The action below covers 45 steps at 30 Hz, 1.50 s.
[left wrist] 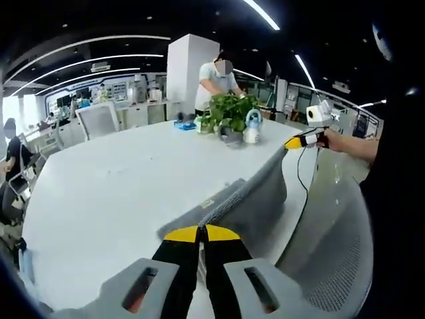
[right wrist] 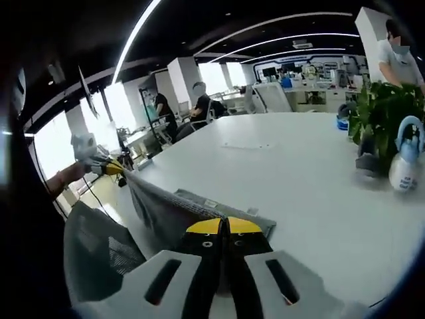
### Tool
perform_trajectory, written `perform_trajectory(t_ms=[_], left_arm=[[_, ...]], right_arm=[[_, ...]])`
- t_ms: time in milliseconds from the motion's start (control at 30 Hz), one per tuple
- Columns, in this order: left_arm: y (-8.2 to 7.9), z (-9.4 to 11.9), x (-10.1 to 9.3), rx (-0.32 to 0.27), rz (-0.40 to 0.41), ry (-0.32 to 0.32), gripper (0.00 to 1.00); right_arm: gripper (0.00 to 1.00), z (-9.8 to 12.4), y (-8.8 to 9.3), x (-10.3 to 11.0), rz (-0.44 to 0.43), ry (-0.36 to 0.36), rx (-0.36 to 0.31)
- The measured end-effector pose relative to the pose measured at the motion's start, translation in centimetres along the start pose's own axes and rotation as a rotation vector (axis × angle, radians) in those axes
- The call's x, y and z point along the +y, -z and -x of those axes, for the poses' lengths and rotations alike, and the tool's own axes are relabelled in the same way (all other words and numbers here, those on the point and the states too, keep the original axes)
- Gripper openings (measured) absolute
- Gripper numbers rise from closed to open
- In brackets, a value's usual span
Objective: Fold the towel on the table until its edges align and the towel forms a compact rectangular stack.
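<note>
In the left gripper view, the white counter (left wrist: 113,193) is filling the left and centre of the frame. At bottom centre, the left gripper (left wrist: 201,234) is pinching one corner of the grey towel (left wrist: 255,199), fingers together on the cloth. The towel is stretching toward the upper right, where the right gripper (left wrist: 297,141) is clamping its far corner. A potted plant (left wrist: 229,114) is sitting at upper centre beside a spray bottle (left wrist: 252,127).

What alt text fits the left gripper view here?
The left gripper, jaws closed, pinches a corner of a grey towel lifted off a white table; the right gripper holds the far corner. A potted plant stands behind.
</note>
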<state>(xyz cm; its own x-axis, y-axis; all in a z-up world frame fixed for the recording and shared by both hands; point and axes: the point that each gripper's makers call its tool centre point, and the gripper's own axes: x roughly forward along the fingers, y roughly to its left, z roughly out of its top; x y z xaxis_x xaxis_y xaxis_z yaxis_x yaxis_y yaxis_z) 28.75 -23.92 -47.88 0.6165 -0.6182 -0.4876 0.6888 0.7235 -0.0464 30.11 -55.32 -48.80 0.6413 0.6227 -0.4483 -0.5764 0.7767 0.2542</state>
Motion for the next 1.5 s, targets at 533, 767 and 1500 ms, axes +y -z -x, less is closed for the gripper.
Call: perform_trajectory(t_ms=[533,767,1500], left_arm=[[1.0,-2.0,1.3,0.04,0.048,0.008,0.02],[1.6,-3.1,1.7,0.063,0.062,0.007,0.02],[2.6,-4.2,2.7,0.099,0.059,0.008,0.02]], right_arm=[[0.0,-2.0,0.9,-1.3,-0.03,0.009,0.055],[0.0,-2.6,1.9,-2.1,-0.017,0.02,0.105],[0.0,-4.3,2.5,-4.1,-0.003,0.025,0.17]])
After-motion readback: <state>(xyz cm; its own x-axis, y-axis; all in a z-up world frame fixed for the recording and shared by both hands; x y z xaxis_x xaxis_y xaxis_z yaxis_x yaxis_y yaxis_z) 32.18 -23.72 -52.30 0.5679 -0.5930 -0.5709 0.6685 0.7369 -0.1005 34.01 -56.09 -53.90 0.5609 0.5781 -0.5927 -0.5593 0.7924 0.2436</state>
